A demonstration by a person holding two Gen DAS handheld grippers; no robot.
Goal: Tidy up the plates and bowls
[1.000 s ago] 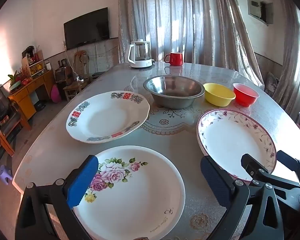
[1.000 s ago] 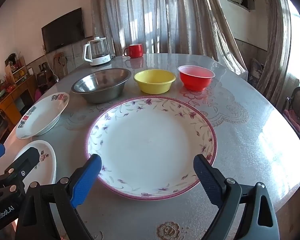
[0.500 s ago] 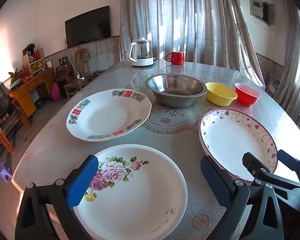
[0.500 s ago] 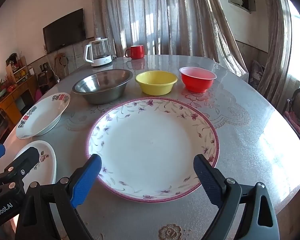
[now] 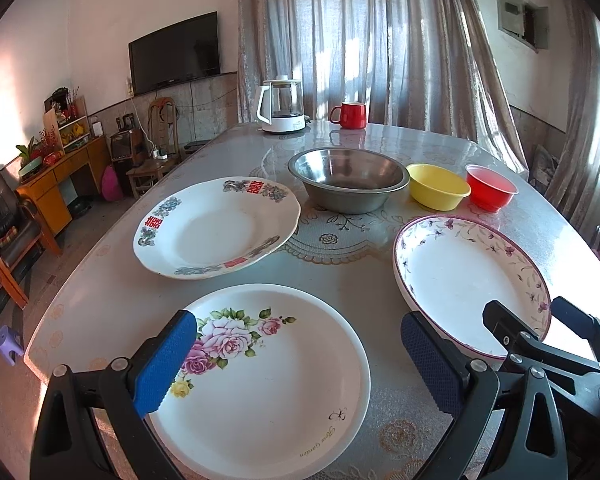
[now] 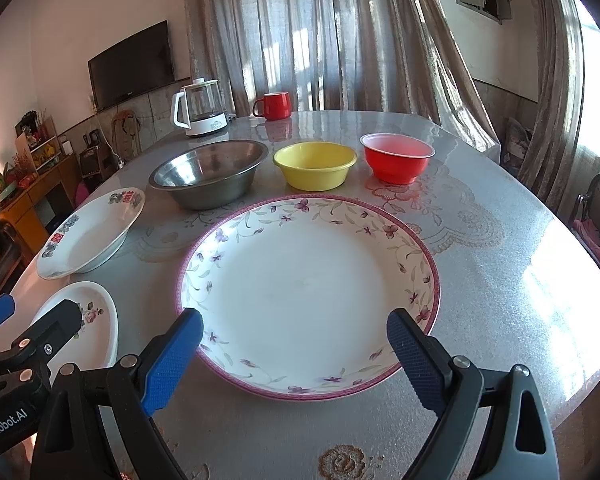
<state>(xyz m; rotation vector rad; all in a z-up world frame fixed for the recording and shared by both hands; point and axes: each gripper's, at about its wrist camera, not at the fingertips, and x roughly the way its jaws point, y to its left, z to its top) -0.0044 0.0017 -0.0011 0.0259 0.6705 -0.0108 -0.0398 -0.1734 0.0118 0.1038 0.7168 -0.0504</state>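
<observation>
The left tongs (image 5: pixel 298 354) are built of matte black plastic arms, each with a triangular cut-out near its base and silver round-headed screws at the joints. Each finger (image 5: pixel 165 362) ends in a bright blue pad with a fine knurled, diamond-grid texture. The right tongs (image 6: pixel 294 354) share the same make: black angular arms, silver screws, and blue textured pads (image 6: pixel 416 360) of a slightly darker tone on the shaded side. Beside the right tongs' left finger, the other tool's black body shows white lettering reading "GenRobot.AI", along with more small screws and a blue pad tip
</observation>
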